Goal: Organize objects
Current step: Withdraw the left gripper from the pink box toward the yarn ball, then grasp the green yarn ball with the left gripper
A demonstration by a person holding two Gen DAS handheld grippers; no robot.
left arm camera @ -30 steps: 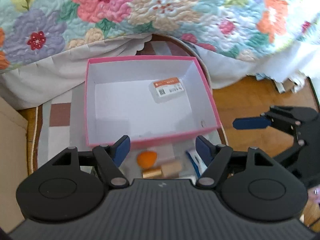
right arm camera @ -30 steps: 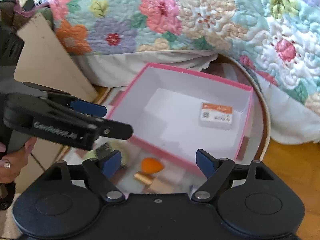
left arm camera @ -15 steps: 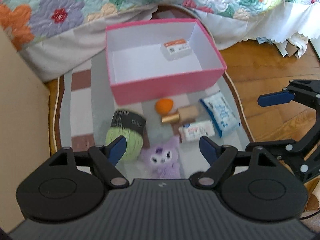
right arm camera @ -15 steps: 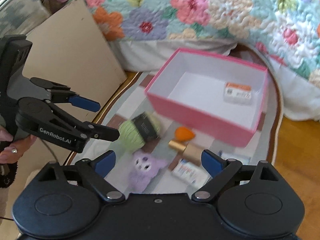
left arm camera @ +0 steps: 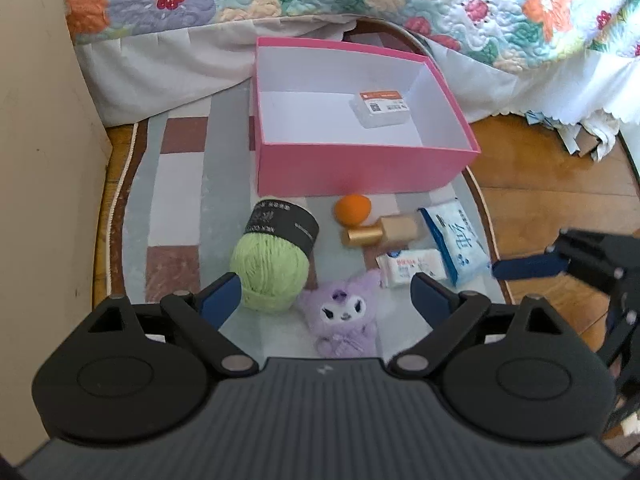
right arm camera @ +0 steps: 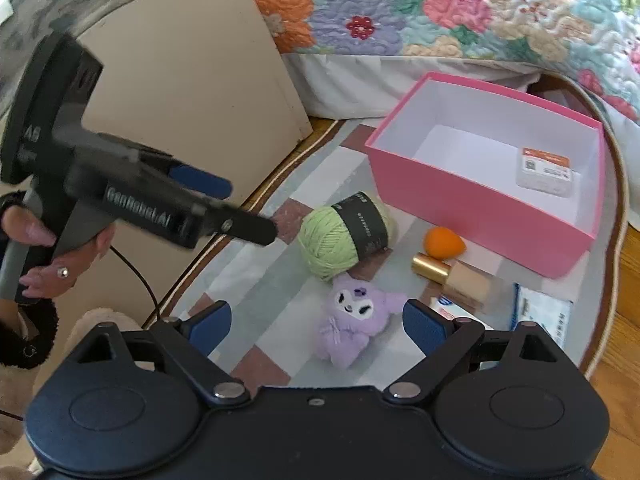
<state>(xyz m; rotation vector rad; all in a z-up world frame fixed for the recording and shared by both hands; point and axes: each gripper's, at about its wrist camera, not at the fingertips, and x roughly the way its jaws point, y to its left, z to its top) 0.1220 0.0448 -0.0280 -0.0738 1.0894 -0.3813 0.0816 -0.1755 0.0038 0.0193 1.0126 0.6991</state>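
Rug (left arm camera: pixel 176 184) | pink box (left arm camera: pixel 360 168), yarn (left arm camera: pixel 272 272), plush (left arm camera: pixel 344 316) | left gripper (left arm camera: pixel 326 292), right gripper (right arm camera: pixel 316 322) wide, empty

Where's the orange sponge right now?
The orange sponge lies on the rug just in front of the pink box, beside the gold-capped bottle, with the green yarn ball to its left in both views.
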